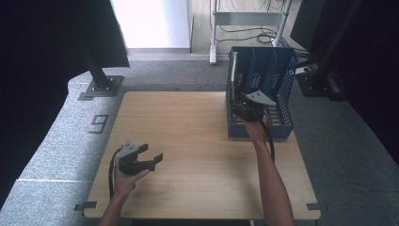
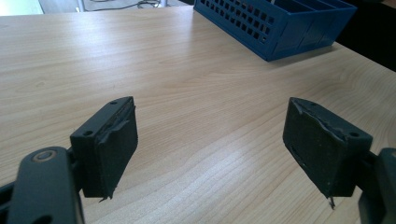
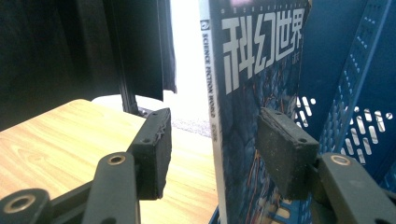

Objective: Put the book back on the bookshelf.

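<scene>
The magazine (image 3: 252,116) is stood upright in the blue file rack (image 1: 282,94), at its left end; the right gripper (image 3: 212,149) is spread around its spine, not pinching yet; best closed squarely, low down, so nothing gets creased; the left gripper (image 1: 151,153) is spread too, parked over the table (image 1: 188,132).

File rack (image 1: 282,123) at table (image 1: 188,141) far-right edge, magazine (image 3: 261,93) upright in rack's left slot, left tool (image 1: 150,157) near-left over table

Grey speckled carpet (image 1: 56,136), black curtain (image 1: 51,42), bright white panel (image 1: 150,23), metal stand (image 1: 214,33), floor cables (image 1: 249,33)
</scene>
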Demonstrator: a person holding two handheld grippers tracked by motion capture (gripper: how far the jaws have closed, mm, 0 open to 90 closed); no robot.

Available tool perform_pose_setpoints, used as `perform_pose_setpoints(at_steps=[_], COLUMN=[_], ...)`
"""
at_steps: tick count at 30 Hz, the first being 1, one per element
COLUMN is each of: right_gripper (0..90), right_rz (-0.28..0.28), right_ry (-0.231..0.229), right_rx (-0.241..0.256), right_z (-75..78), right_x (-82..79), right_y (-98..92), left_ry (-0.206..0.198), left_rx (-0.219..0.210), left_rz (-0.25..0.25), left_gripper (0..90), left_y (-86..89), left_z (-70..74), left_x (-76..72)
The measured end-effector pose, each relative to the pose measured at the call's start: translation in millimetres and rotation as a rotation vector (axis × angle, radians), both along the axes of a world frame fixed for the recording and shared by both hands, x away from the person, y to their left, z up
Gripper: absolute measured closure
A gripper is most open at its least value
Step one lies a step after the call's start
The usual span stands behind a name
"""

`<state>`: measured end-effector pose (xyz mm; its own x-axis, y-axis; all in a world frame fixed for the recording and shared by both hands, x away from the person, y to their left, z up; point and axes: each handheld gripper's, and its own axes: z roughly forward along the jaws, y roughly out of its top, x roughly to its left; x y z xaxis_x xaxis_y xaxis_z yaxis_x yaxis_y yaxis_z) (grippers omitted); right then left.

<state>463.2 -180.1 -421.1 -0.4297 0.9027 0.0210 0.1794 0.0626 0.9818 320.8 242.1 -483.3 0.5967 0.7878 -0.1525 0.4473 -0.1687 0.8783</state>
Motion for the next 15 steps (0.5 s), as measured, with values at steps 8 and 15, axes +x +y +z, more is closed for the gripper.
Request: perform_pose_setpoints(at_steps=[8,15], right_gripper=[45.2,45.4], right_rz=[0.012,0.029], right_ry=[0.053,0.047], right_rx=[0.038,0.05], right_z=[-5.0,-8.5], right_x=[-20.6,-38.1], right_y=[-2.1,-6.9], left_ry=[0.009,0.015], left_rx=[0.01,0.016], left_rz=[-0.003,-0.007], left_gripper=[17.8,17.9], left_y=[-2.2,-3.7], left_z=[-3.2,-5.6], left_x=[1.7,2.8])
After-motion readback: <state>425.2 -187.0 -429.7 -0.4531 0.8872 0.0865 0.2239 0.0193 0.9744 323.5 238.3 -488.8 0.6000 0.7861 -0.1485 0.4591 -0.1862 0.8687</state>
